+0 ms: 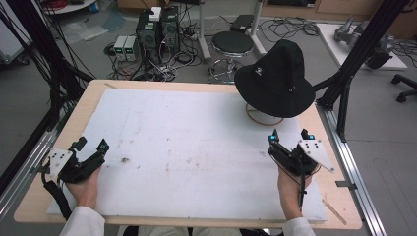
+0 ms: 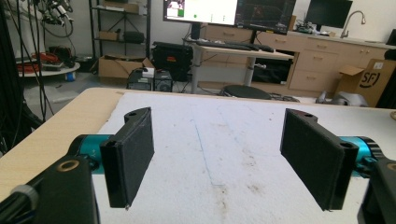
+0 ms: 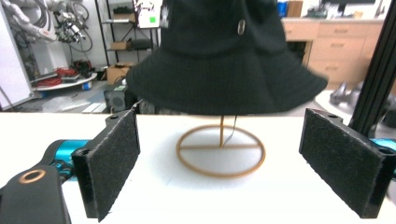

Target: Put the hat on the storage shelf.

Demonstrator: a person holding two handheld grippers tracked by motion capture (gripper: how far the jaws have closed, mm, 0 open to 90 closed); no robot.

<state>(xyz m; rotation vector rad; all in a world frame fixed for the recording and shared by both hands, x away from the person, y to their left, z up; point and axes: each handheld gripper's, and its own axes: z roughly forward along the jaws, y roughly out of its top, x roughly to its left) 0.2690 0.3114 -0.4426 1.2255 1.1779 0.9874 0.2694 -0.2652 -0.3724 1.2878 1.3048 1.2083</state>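
- Sitting on a thin wooden stand [image 1: 264, 117], the black bucket hat [image 1: 274, 78] occupies the far right part of the bench [image 1: 59, 142], its crown up and its brim drooping all round.
- The stand's round ring base [image 3: 221, 150] lies flat on the white mat [image 1: 196, 147], with a slim upright post rising from its middle into the hat; what is inside the crown cannot be told.
- The right tool [image 1: 287, 140] rests near the bench's right edge, held in the person's right hand [image 1: 290, 189], just in front of the hat and apart from it.
- In the right gripper view its two padded jaws stand wide apart, released, with the ring base framed between them farther off and nothing gripped.
- The left tool [image 1: 91, 147] lies at the left side of the mat in the left hand [image 1: 83, 189], well apart from the hat.
- Its jaws likewise stand spread and empty, over bare stained mat [image 2: 224, 154].
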